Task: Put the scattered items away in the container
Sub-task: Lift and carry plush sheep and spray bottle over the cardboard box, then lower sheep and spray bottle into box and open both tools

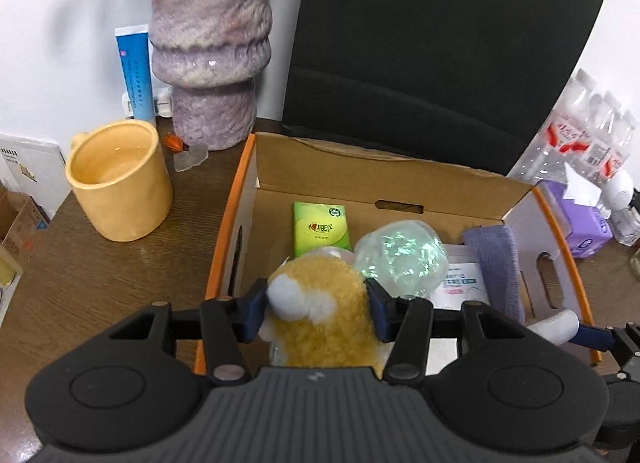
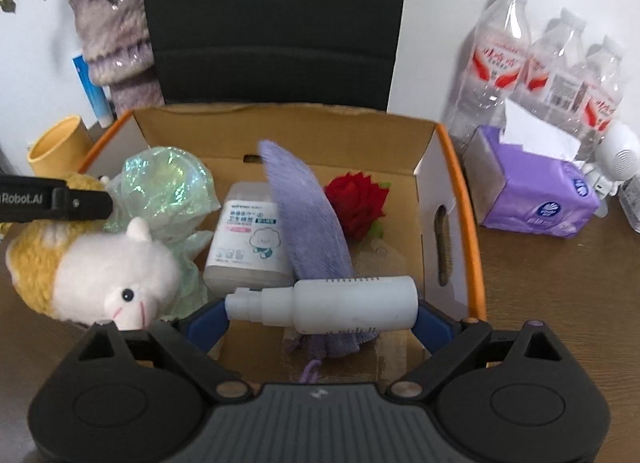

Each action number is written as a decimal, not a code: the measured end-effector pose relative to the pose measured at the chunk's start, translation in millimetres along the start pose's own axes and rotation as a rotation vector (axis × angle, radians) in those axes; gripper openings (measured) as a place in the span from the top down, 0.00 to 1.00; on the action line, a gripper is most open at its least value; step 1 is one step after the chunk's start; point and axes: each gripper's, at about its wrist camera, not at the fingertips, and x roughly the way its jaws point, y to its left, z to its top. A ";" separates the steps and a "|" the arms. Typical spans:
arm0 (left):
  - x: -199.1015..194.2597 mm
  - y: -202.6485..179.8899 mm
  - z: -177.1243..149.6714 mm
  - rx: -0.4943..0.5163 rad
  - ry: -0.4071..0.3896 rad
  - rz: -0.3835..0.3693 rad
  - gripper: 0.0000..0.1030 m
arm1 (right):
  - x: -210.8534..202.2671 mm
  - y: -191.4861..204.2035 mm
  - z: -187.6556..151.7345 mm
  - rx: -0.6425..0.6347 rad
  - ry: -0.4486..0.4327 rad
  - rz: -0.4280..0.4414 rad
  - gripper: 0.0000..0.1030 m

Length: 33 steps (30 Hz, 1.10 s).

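Note:
An open cardboard box (image 1: 320, 167) with orange edges stands on the brown table; it also shows in the right wrist view (image 2: 456, 167). My left gripper (image 1: 318, 305) is shut on a yellow and white plush toy (image 1: 320, 287) over the box's near left part; the toy also shows in the right wrist view (image 2: 100, 263). My right gripper (image 2: 322, 313) is shut on a white spray bottle (image 2: 328, 303), held sideways over the box's near edge. In the box lie a green tissue pack (image 1: 321, 228), an iridescent bag (image 2: 164, 183), a wipes pack (image 2: 248, 239), a purple cloth (image 2: 308, 223) and a red flower (image 2: 358, 203).
A yellow mug (image 1: 120, 183), a furry purple vase (image 1: 212, 43) and a blue tube (image 1: 134, 71) stand left of the box. A black chair back (image 1: 440, 43) is behind it. Water bottles (image 2: 540, 63), a purple tissue pack (image 2: 536, 191) and a small white figure (image 2: 616, 159) stand to the right.

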 end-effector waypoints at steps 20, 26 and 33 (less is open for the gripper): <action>22.2 -5.4 1.6 0.064 -0.018 0.016 0.23 | 31.7 5.3 0.1 -0.042 0.064 -0.049 0.06; 9.7 10.9 2.7 0.001 -0.046 -0.072 0.03 | 19.0 10.4 1.7 -0.074 0.026 -0.098 0.00; -15.4 7.3 1.9 0.017 -0.128 -0.099 0.00 | -4.3 19.2 0.4 -0.098 -0.034 -0.103 0.00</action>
